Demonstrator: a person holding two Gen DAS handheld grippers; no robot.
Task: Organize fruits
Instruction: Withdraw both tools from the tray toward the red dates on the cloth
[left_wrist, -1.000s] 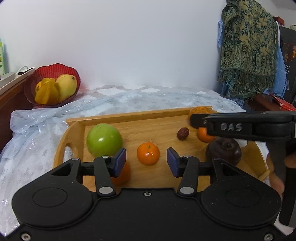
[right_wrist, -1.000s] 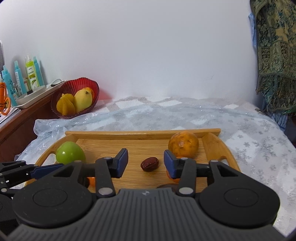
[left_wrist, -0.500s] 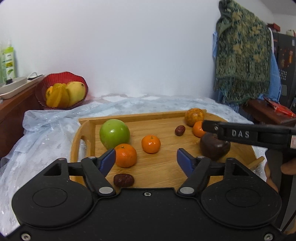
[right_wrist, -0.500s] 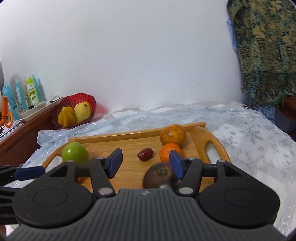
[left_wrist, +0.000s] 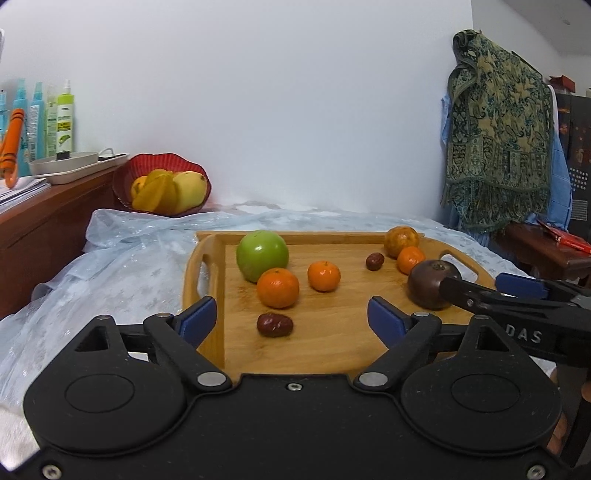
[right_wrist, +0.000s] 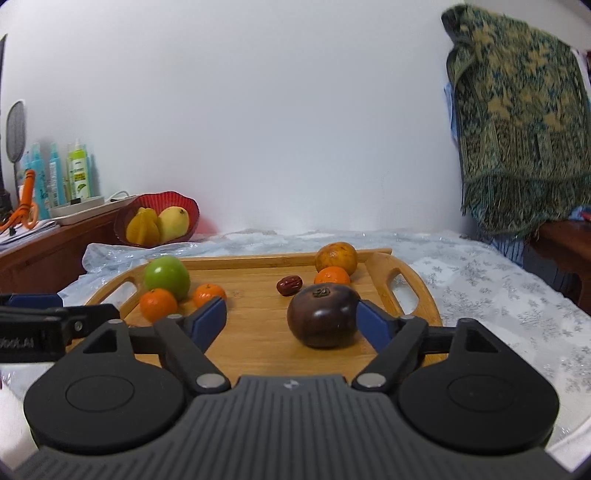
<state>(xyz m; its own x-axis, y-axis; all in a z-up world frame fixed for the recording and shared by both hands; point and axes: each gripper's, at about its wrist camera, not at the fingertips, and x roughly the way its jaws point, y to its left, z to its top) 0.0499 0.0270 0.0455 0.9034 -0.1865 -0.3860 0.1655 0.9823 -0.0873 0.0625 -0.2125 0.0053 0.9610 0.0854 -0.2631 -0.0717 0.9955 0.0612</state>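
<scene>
Your left gripper (left_wrist: 291, 317) and right gripper (right_wrist: 291, 321) have just been opening and stand wide, empty. The dark purple fruit (right_wrist: 323, 315) rests on the wooden tray (right_wrist: 258, 332), near the right pad (right_wrist: 371, 319); a nudge could roll it. "DAS" marks the right gripper's side.

"What's behind the work area on my feed?"

"I see a plain white wall (left_wrist: 295, 110) across the upper frame, evenly lit. At far left sits a reddish-brown wooden cabinet (left_wrist: 48, 229), with green and blue plastic bottles (left_wrist: 62, 114) standing on top."

"And on the right?"

"A green and gold patterned fringed cloth (right_wrist: 517, 122) hangs at upper right, above a dark wooden side table (left_wrist: 543, 251). Below, I see a pale blue snowflake-print tablecloth (right_wrist: 498, 288) spread across the middle."
</scene>
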